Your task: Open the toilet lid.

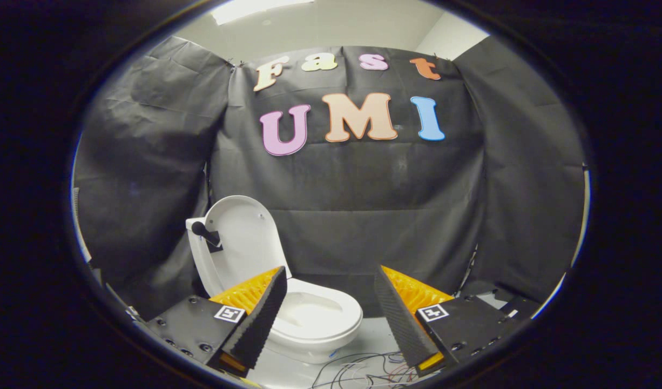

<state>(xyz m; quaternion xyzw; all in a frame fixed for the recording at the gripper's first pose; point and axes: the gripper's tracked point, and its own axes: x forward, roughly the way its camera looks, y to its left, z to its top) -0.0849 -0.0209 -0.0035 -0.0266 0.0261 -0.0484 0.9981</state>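
Toilet lid [243, 237] up, bowl [315, 319] w/ nothing inside; gripper [331, 310] fingers wide apart, holding nothing.

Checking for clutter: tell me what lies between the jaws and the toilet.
In the gripper view, only bare floor separates the open gripper from the toilet; loose wires lie nearer.

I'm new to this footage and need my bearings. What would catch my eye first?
A white toilet stands beyond the left finger, its lid already raised upright against the black cloth wall. The gripper is open, holding nothing, fingers spread apart. Loose wires lie on the floor between them.
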